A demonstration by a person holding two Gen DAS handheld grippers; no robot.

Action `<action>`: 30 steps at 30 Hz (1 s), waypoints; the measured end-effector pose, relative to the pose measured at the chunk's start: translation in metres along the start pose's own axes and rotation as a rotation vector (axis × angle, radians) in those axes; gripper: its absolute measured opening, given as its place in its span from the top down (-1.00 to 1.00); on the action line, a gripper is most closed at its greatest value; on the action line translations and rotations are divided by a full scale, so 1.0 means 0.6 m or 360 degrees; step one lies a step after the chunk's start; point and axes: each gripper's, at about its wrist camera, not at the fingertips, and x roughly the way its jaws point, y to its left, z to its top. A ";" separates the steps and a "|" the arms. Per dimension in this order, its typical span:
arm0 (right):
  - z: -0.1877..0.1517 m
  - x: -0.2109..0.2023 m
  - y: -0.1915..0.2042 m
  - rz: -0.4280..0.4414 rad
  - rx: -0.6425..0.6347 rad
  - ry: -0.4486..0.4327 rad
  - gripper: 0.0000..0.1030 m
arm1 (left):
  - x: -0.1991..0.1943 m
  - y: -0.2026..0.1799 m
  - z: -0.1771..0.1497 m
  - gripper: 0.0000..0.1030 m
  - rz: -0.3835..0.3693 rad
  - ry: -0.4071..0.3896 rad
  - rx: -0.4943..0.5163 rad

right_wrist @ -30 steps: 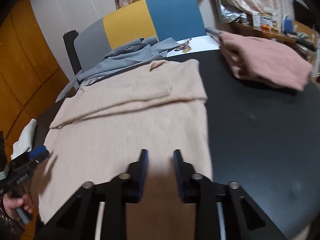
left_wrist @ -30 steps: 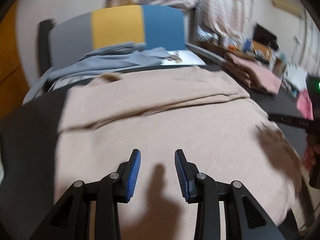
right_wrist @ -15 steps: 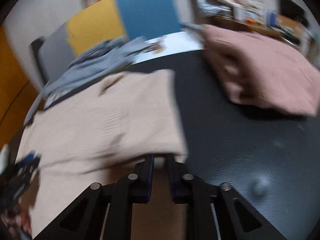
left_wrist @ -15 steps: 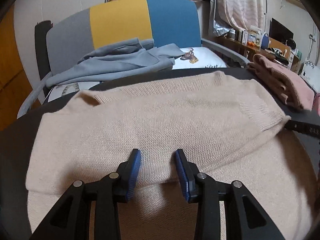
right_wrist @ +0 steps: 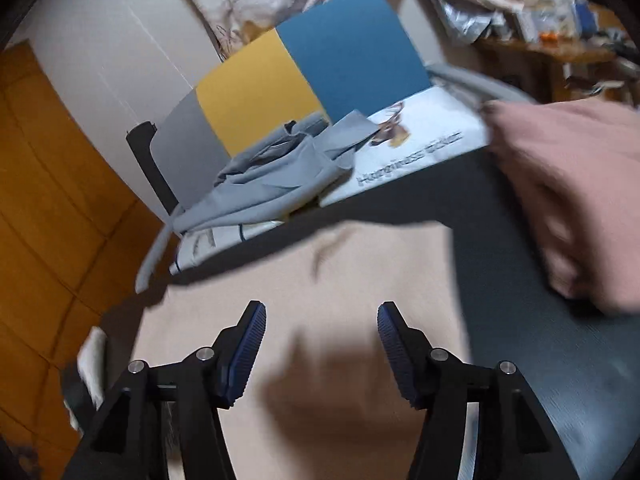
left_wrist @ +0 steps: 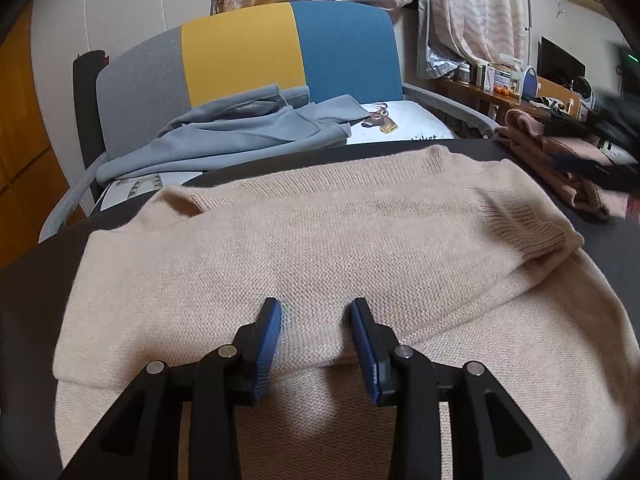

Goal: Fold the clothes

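Observation:
A beige knitted sweater (left_wrist: 340, 240) lies flat on the dark table (left_wrist: 36, 280), one sleeve folded across its body with the ribbed cuff (left_wrist: 536, 236) at the right. My left gripper (left_wrist: 316, 316) rests low on it. Its blue pads stand apart on either side of the sleeve's lower edge and do not pinch the fabric. In the right wrist view, blurred by motion, my right gripper (right_wrist: 320, 312) hovers above the sweater (right_wrist: 340, 272). Its jaws are opening wide, with nothing between them. The dark blur at the right of the left wrist view is the right gripper (left_wrist: 588, 164).
A folded pink garment (left_wrist: 560, 160) (right_wrist: 580, 200) lies on the table's right side. Behind the table stands a chair (left_wrist: 240, 52) with a grey, yellow and blue back. On it are a grey garment (left_wrist: 240, 136) and a white deer-print cushion (left_wrist: 400, 128). Cluttered shelves stand far right.
The left gripper slid forward over the sweater to the folded sleeve's edge, then stayed there. The right gripper closed tight, swung forward and up toward the far side, and has sprung wide.

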 end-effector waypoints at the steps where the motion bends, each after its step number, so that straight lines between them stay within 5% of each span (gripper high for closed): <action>1: 0.013 0.032 -0.003 0.0007 0.0067 0.0059 -0.16 | 0.000 0.000 0.000 0.29 0.0000 -0.0003 -0.0001; 6: 0.068 0.176 -0.019 0.0066 0.0370 0.0304 -0.04 | 0.002 -0.001 -0.003 0.28 0.0008 -0.0017 0.0002; 8: 0.078 0.207 -0.028 0.0117 0.0444 0.0332 0.19 | 0.003 -0.002 -0.003 0.28 0.0012 -0.0022 0.0002; 10: 0.087 0.219 -0.027 0.0056 0.0398 0.0296 0.84 | 0.003 -0.002 -0.003 0.28 0.0012 -0.0022 -0.0001; 11: 0.092 0.219 -0.024 0.0010 0.0353 0.0260 0.86 | 0.004 -0.001 -0.003 0.28 0.0009 -0.0021 -0.0004; 15: 0.108 0.222 -0.006 -0.0222 0.0068 0.0138 0.90 | 0.005 0.002 -0.002 0.28 -0.0003 -0.0021 -0.0016; 19: 0.106 0.227 0.005 -0.0360 -0.0135 0.0176 0.92 | 0.006 0.002 -0.002 0.28 -0.0001 -0.0022 -0.0015; 20: 0.108 0.221 0.008 -0.0368 -0.0137 0.0175 0.85 | 0.006 0.002 -0.002 0.28 0.0000 -0.0022 -0.0015; 24: 0.104 0.159 0.053 -0.0336 -0.0176 0.0040 0.07 | 0.005 0.000 -0.001 0.28 0.0005 -0.0021 -0.0013; 28: 0.050 0.120 0.137 -0.0237 -0.0493 0.0056 0.16 | 0.004 -0.002 -0.001 0.28 0.0012 -0.0020 -0.0009; 30: 0.017 0.116 0.174 -0.0178 -0.0624 0.0105 0.36 | 0.004 -0.002 -0.001 0.28 0.0013 -0.0019 -0.0009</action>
